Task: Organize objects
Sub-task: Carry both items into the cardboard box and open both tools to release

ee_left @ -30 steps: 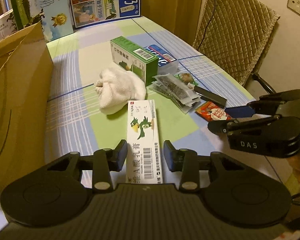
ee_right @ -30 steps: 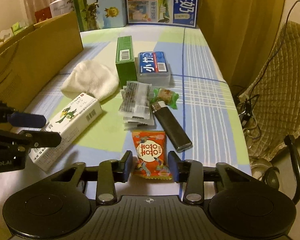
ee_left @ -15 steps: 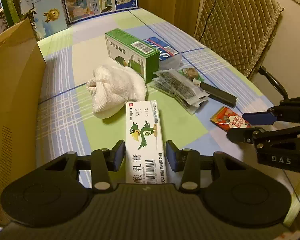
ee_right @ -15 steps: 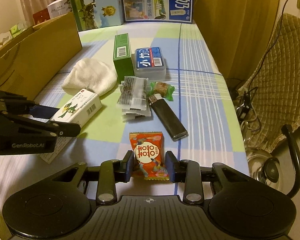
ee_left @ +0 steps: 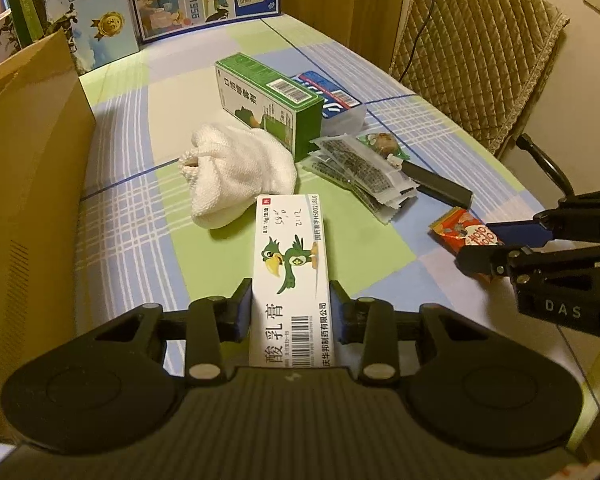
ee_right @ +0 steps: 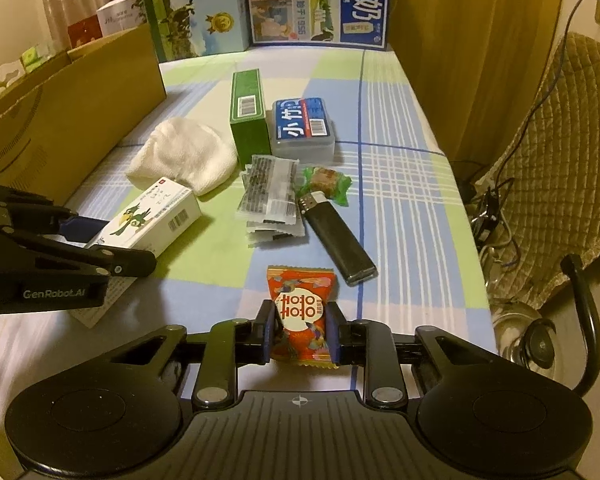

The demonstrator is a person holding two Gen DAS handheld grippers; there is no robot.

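A white ointment box (ee_left: 292, 256) with a green bird on it lies on the checked tablecloth (ee_left: 124, 216). My left gripper (ee_left: 291, 304) is shut on its near end, with both pads against its long sides. In the right wrist view the same box (ee_right: 148, 220) sits at the left, with the left gripper (ee_right: 116, 242) on it. My right gripper (ee_right: 300, 320) is shut on an orange-red candy packet (ee_right: 302, 300), which bulges slightly between the pads. In the left wrist view that packet (ee_left: 460, 228) and the right gripper (ee_left: 486, 246) are at the right edge.
A white cloth (ee_left: 240, 172), a green box (ee_left: 268, 100), a blue-labelled plastic case (ee_right: 302, 128), clear sachets (ee_right: 270, 196), a green-wrapped sweet (ee_right: 324, 182) and a black lighter (ee_right: 340, 240) lie mid-table. A cardboard box (ee_left: 28, 200) stands left, milk cartons (ee_right: 320, 0) at the back, a quilted chair (ee_left: 472, 48) right.
Both grippers have moved forward and closed: the left one onto the ointment box, the right one onto the orange-red candy packet.
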